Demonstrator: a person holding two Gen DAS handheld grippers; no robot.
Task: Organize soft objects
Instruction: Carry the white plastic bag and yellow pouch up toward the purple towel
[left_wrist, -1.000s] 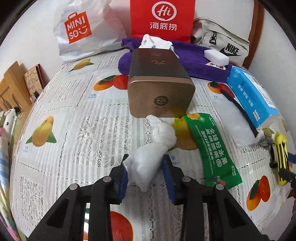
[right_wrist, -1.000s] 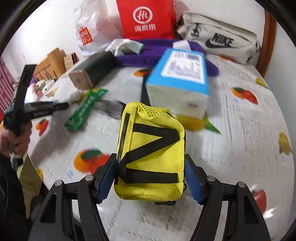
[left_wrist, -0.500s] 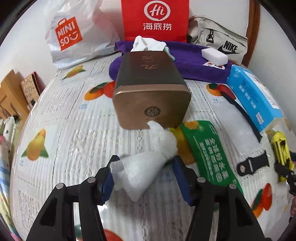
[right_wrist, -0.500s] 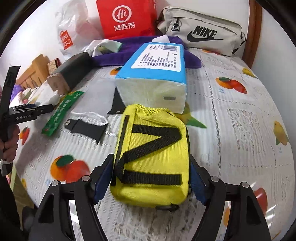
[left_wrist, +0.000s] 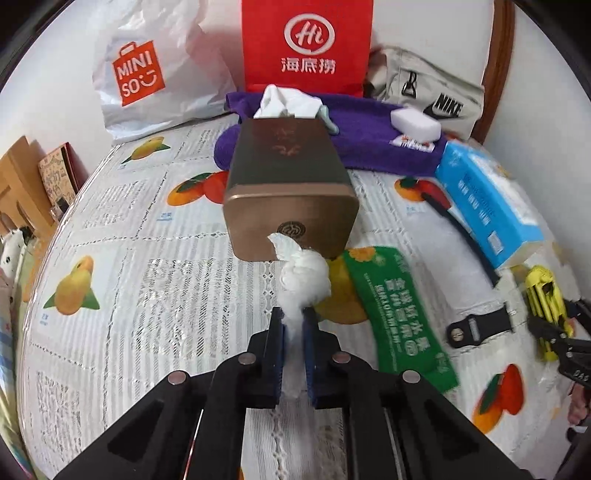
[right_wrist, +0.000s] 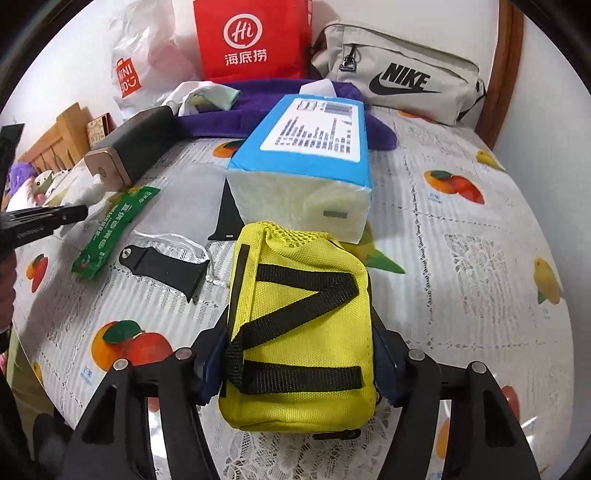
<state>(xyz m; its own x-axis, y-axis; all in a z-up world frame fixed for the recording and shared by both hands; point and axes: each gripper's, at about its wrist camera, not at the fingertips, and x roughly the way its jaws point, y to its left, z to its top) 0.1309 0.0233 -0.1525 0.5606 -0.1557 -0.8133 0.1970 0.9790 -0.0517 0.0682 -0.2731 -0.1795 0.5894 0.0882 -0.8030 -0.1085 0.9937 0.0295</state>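
My left gripper (left_wrist: 293, 325) is shut on a knotted white cloth (left_wrist: 304, 275), whose knot sticks out in front of the fingers, just before a bronze tin box (left_wrist: 290, 192). My right gripper (right_wrist: 295, 354) is shut on a yellow pouch with black straps (right_wrist: 299, 332), which rests on the fruit-print tablecloth (right_wrist: 480, 258) in front of a blue tissue pack (right_wrist: 306, 162). The pouch (left_wrist: 543, 295) and right gripper also show at the right edge of the left wrist view.
A green sachet (left_wrist: 399, 317), a black strap in clear wrap (right_wrist: 162, 262), a purple towel (left_wrist: 369, 136) with a white sponge (left_wrist: 415, 123), a Nike bag (right_wrist: 399, 74), a red paper bag (left_wrist: 306, 44) and a Miniso bag (left_wrist: 147, 74) lie around. Wooden furniture stands at left.
My left gripper has closed tight on the white cloth, which it straddled loosely before. My right gripper still holds the yellow pouch, now lower and nearer the tissue pack.
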